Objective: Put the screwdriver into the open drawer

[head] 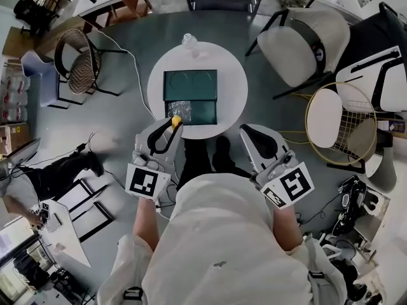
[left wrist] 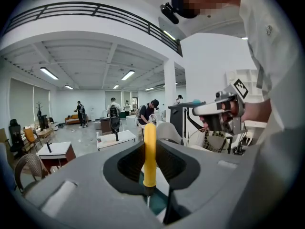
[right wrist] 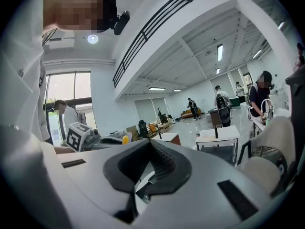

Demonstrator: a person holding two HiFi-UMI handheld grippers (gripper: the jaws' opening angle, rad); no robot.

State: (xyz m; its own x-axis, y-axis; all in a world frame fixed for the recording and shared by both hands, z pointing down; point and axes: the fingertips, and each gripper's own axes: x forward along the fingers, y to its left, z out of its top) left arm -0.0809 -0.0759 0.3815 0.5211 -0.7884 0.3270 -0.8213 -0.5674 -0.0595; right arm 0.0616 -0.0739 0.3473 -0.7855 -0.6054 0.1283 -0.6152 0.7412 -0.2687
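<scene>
Left hand-held gripper (left wrist: pixel 149 178) was clamped on the screwdriver (left wrist: pixel 149 151). The yellow handle stood up between the jaws and poked out past their tips, while the dark collar and metal shaft pointed back toward the person. In the head view the handle end (head: pixel 175 120) sat right at the near left corner of the open drawer (head: pixel 203 112), about over its front edge and not yet inside. How high it was above the drawer, I couldn't tell.

The drawer looked pulled out toward the person from a dark green box (head: pixel 191 84). A crinkly silvery thing (head: pixel 179 108) already took up its left part, right where the screwdriver was headed. So if it were me, I'd nudge a bit forward and to the right to get over the bare green floor. Then I'd tip the tool flat so it lies along the drawer, go low, and only then let go. Dropping it from up high would probably bounce it off the rim or onto the round white counter (head: pixel 232 88).

Right hand-held gripper (head: pixel 245 131) hung near the counter's near edge, well apart from the drawer. Its own view (right wrist: pixel 147 161) showed the jaws together with nothing between them. It could steady the box if the drawer slid, but I'd guess it wasn't needed.
</scene>
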